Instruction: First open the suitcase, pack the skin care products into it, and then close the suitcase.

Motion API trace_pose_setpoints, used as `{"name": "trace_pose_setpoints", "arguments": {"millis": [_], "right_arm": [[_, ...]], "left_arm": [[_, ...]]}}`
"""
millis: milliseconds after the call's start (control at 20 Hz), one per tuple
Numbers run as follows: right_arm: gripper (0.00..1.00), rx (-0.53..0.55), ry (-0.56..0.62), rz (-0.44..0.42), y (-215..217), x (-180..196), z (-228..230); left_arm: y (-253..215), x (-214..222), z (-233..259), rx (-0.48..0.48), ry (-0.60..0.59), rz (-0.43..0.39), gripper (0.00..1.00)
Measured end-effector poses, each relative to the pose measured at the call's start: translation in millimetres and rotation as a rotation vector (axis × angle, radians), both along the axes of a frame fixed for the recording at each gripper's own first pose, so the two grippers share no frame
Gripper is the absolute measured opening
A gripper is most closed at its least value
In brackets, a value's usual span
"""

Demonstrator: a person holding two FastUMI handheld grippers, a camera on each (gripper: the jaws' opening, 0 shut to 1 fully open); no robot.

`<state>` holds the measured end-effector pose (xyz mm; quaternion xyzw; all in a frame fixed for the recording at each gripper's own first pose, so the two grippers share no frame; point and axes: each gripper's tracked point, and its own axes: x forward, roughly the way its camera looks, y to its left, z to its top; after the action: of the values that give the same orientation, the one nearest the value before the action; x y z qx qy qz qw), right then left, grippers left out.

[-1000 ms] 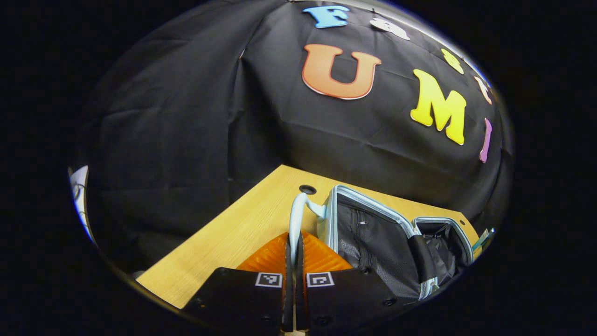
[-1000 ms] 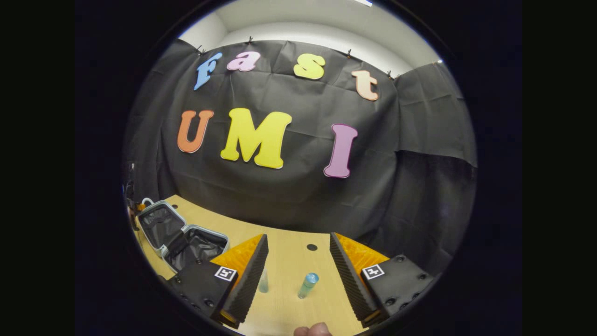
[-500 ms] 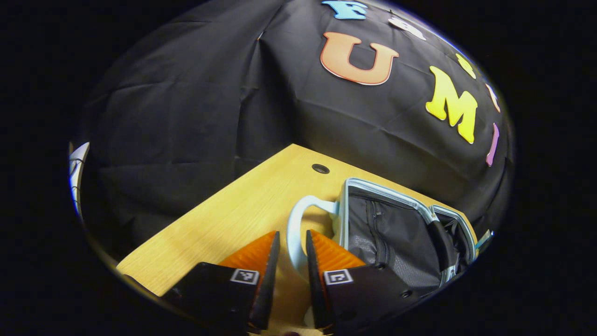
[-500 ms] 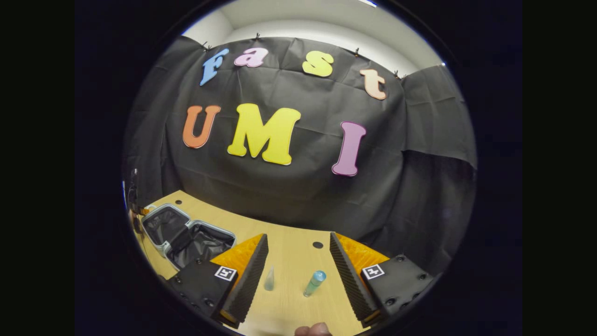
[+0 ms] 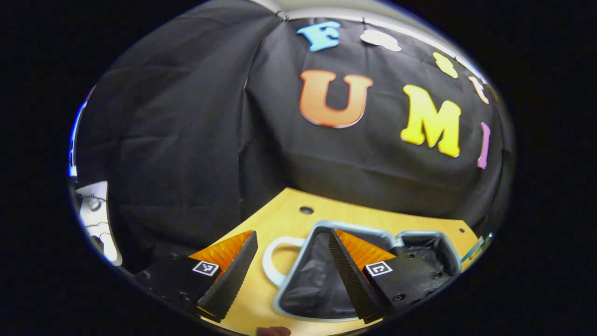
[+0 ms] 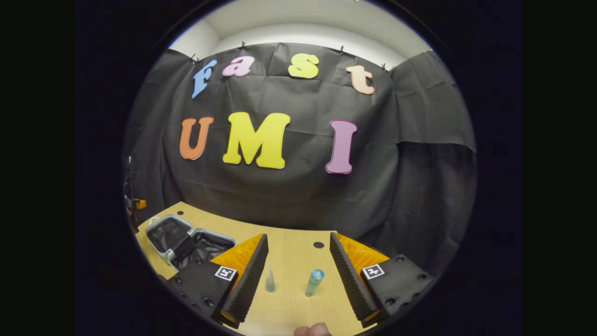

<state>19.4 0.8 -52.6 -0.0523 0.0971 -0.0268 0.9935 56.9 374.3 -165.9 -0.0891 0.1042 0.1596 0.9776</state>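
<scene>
- Two skin care bottles are seen upright on the table, between the spread right gripper fingers; packing is judged next.
- Suitcase lies open; the left gripper is spread, holding nothing.

left gripper view: close above suitcase | right gripper view: farther, facing wall | shared: suitcase, table

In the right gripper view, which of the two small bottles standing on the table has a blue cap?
The right-hand bottle, tinted with a rounded blue cap. The left bottle is clear and tapers to a point. Both stand upright between the open jaws.
</scene>
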Motion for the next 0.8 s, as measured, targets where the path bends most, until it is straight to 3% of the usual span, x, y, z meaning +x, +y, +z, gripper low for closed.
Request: {"name": "trace_pose_setpoints", "arguments": {"millis": [150, 300, 400, 500, 600, 650, 800], "right_arm": [[0.79, 0.023, -0.014, -0.031, -33, -7, -4], [0.79, 0.042, 0.004, -0.057, -64, -18, -16], [0.78, 0.04, 0.006, -0.062, -82, -25, -19], [0.78, 0.035, 0.0, -0.059, -97, -30, -19], [0.79, 0.033, 0.011, -0.055, -112, -32, -25], [0.79, 0.037, 0.018, -0.049, -117, -34, -28], [0.79, 0.049, 0.045, -0.029, -128, -38, -44]], "left_arm": [[-69, -1, 50, 0.074, -0.054, -0.059, 0.98], [-143, -8, 82, 0.043, -0.123, -0.065, 0.98], [-187, -13, 88, 0.086, -0.136, -0.089, 0.97], [-233, -21, 91, 0.09, -0.145, -0.118, 0.88], [-294, -21, 90, 0.055, -0.165, -0.189, 0.89], [-315, -20, 86, 0.044, -0.16, -0.219, 1.0], [-372, -21, 69, 0.01, -0.125, -0.309, 0.98]]}}
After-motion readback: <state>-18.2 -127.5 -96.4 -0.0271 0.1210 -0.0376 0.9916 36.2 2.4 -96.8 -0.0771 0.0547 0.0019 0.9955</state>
